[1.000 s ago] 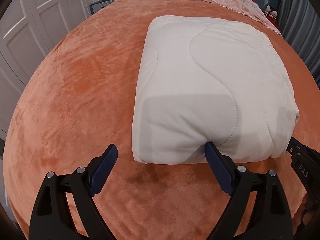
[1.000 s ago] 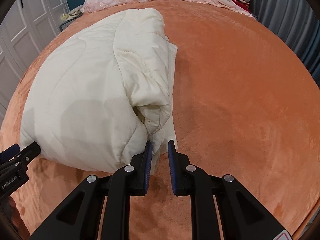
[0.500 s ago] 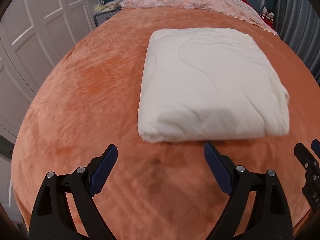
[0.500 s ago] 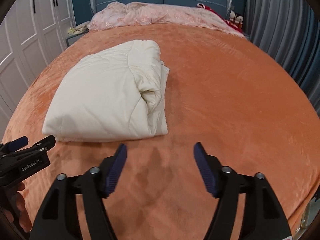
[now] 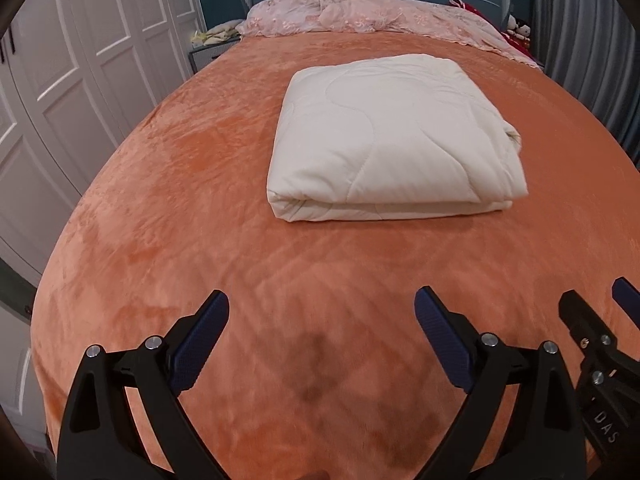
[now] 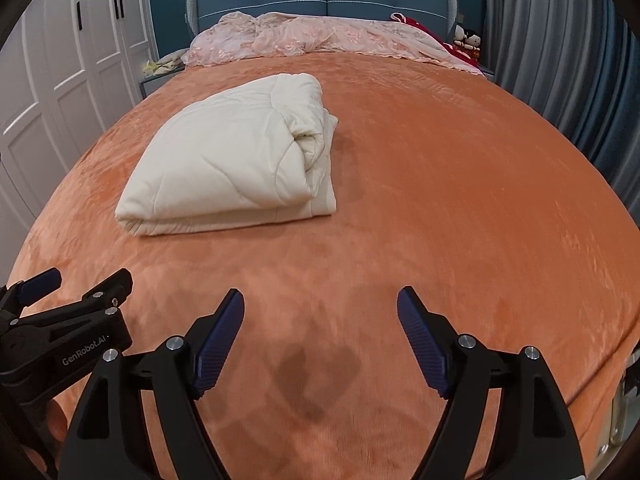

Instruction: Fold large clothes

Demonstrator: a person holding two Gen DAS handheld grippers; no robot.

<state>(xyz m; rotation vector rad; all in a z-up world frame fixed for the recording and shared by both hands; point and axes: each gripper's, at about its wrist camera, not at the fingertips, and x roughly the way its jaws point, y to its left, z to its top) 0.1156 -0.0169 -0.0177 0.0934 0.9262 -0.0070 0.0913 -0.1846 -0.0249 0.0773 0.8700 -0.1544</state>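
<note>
Right gripper (image 6: 320, 312) jaws just opened, empty; left gripper (image 5: 322, 320) released too, both backed off; folded quilt (image 5: 392, 140) mid-bed, fold probably complete.

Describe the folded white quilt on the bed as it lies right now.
The quilt is cream-white, padded, stitched in wavy lines, folded into a thick rectangular bundle of stacked layers. It lies flat on the orange bedspread, toward the middle of the bed. Its near edge is neat; the right end is bunched, with loose folds showing. Nothing but the bedspread touches it; both claws are clear of it.
</note>
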